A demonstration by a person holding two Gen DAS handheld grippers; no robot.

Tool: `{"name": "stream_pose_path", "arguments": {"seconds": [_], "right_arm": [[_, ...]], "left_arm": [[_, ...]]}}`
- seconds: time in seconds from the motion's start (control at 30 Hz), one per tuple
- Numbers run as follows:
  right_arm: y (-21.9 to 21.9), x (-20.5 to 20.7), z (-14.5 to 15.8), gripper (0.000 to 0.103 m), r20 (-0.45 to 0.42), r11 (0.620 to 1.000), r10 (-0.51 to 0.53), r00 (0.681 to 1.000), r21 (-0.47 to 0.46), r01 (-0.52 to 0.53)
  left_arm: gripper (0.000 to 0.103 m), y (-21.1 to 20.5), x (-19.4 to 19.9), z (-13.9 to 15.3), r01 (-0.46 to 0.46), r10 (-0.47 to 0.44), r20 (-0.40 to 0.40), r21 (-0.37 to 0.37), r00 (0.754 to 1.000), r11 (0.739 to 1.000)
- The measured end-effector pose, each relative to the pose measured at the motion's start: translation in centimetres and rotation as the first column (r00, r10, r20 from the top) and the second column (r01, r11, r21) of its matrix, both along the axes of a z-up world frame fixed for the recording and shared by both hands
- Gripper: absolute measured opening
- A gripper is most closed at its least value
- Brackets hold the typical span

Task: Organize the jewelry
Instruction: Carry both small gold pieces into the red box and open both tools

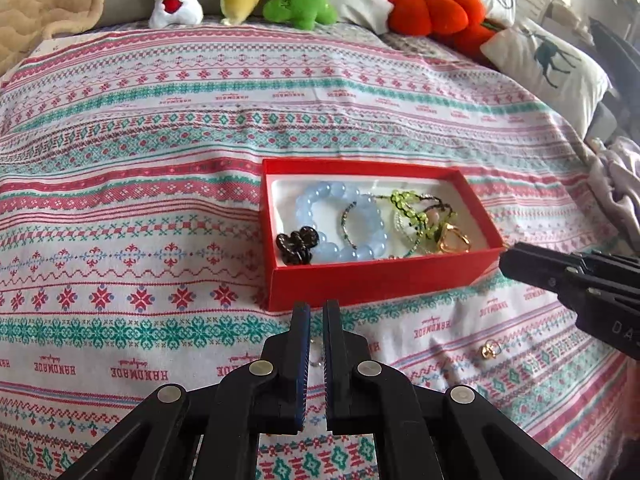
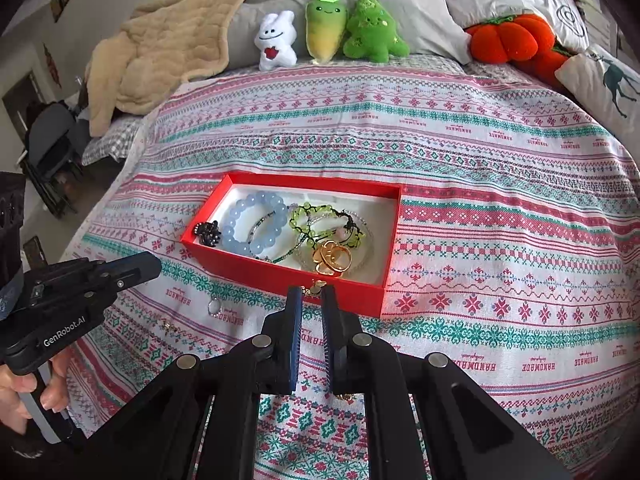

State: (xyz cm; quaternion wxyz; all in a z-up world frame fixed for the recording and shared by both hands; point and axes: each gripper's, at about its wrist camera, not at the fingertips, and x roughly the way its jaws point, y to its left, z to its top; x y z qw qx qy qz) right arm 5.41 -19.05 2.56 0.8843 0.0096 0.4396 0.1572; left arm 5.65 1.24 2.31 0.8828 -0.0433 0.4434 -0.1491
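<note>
1. The open red cardboard box (image 2: 280, 276) sits mid-bed on the patterned bedspread (image 1: 120, 200), collecting pieces: pale blue bead bracelet (image 1: 340, 216), green beaded strands (image 2: 316, 220), gold rings (image 2: 332, 260).
2. The right claw (image 2: 311, 294) is nearly closed on a small gold trinket (image 2: 314, 289) at the box's near wall, probably for dropping in.
3. The left claw (image 1: 316, 312), narrowly parted and holding nothing, hangs above a silver ring (image 2: 215, 306), likely its next pick; a gold ring (image 1: 490, 349) also lies loose.

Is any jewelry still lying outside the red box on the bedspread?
Yes. In the left wrist view a small gold ring lies on the bedspread in front of the red box, apart from it.
</note>
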Motion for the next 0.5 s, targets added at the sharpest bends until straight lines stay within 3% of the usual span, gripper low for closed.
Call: {"name": "stream_pose_path", "arguments": {"seconds": [0.07, 0.13, 0.17, 0.33, 0.5], "right_arm": [[-0.1, 0.0, 0.1, 0.01, -0.001, 1.0, 0.001, 1.0, 0.005, -0.001], [0.1, -0.1, -0.1, 0.01, -0.003, 1.0, 0.011, 1.0, -0.003, -0.011], [0.2, -0.2, -0.4, 0.01, -0.008, 1.0, 0.017, 1.0, -0.009, -0.017], [1.2, -0.9, -2.2, 0.01, -0.06, 0.997, 0.061, 0.996, -0.035, -0.064], [2.8, -2.4, -4.0, 0.01, -0.089, 0.988, 0.129, 0.988, -0.076, -0.135]], "left_arm": [[0.003, -0.1, -0.4, -0.4, 0.012, -0.012, -0.009, 0.022, 1.0, 1.0], [0.017, -0.2, -0.7, -1.3, 0.024, -0.023, -0.026, 0.047, 0.999, 0.999], [0.019, 0.0, -0.8, -1.8, 0.026, -0.023, -0.037, 0.058, 0.999, 0.998], [0.024, 0.3, -2.1, -4.6, 0.062, -0.054, -0.084, 0.099, 0.995, 0.993], [0.031, 0.1, -3.4, -6.4, 0.121, -0.111, -0.079, 0.145, 0.991, 0.982]]}}
